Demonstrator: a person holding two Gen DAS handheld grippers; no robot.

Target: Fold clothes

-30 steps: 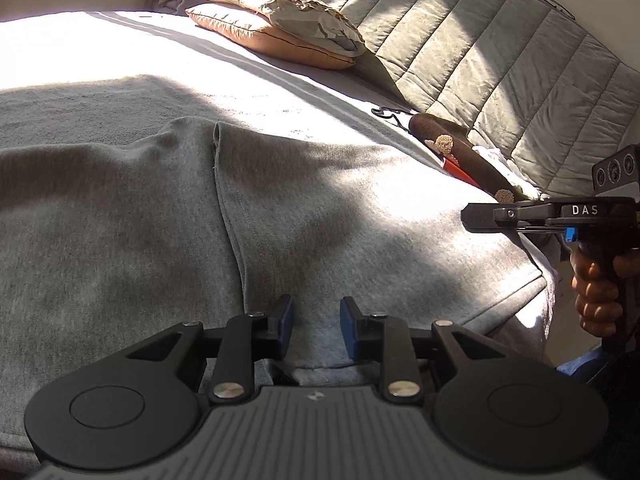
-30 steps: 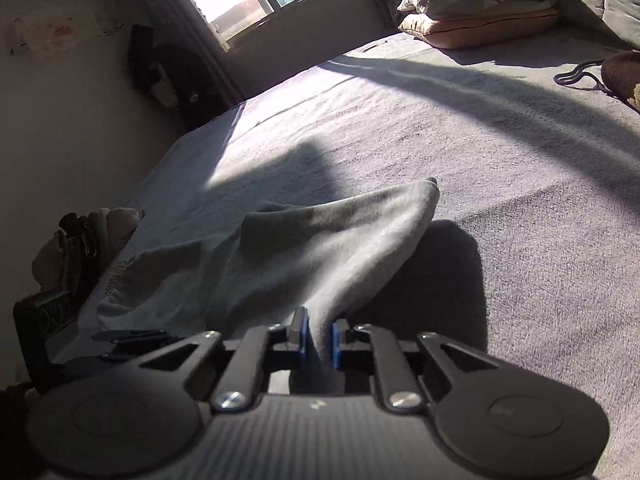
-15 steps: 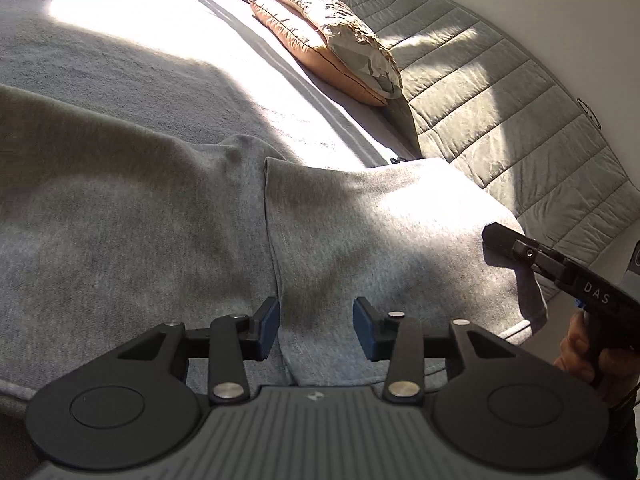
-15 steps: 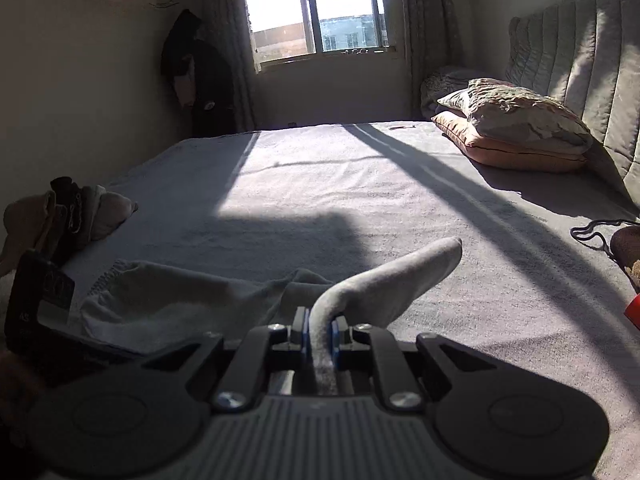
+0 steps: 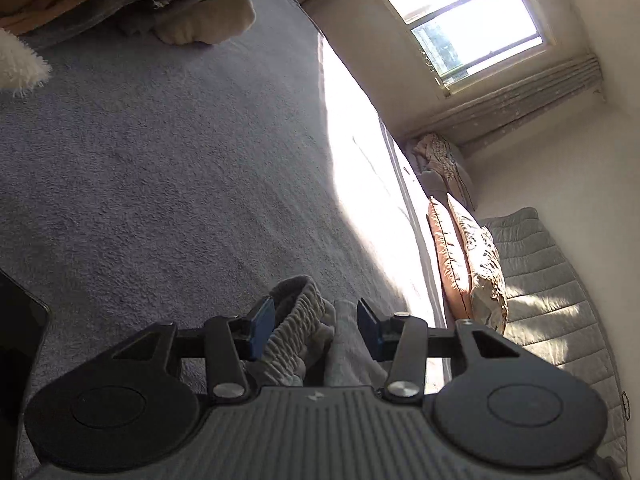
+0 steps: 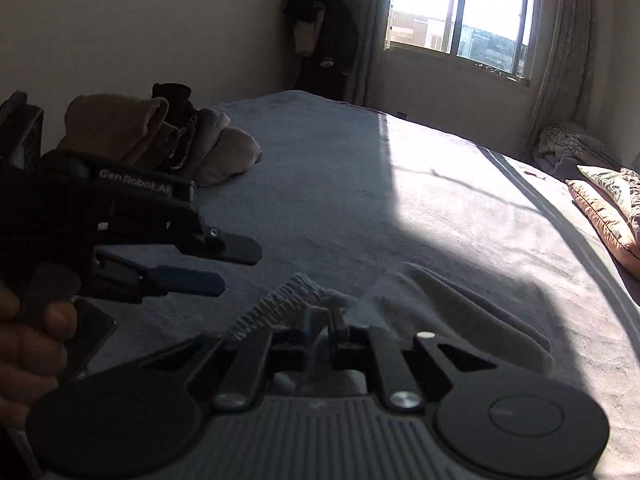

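Observation:
Grey sweatpants (image 6: 448, 300) lie folded over on the grey bed cover (image 6: 340, 184). Their ribbed elastic waistband (image 5: 298, 326) sits between the blue pads (image 5: 262, 330) of my left gripper (image 5: 315, 328), which is open and tilted on its side. The waistband (image 6: 280, 304) also shows in the right wrist view, just left of my right gripper (image 6: 325, 322). That gripper is shut on a fold of the sweatpants' fabric. My left gripper (image 6: 238, 266) appears there too, held by a hand (image 6: 32, 340), with its jaws apart just above the bed.
A pile of brown and dark clothes (image 6: 160, 136) lies on the bed's left side. Pillows (image 6: 608, 204) rest against a quilted headboard (image 5: 552, 300) at the right. A window (image 6: 460, 16) and a hanging dark coat (image 6: 324, 28) are at the far wall.
My right gripper carried the sweatpants' end across to the waistband while staying shut. My left gripper swung from the laid-out legs to the waistband, rolled sideways and opened wider.

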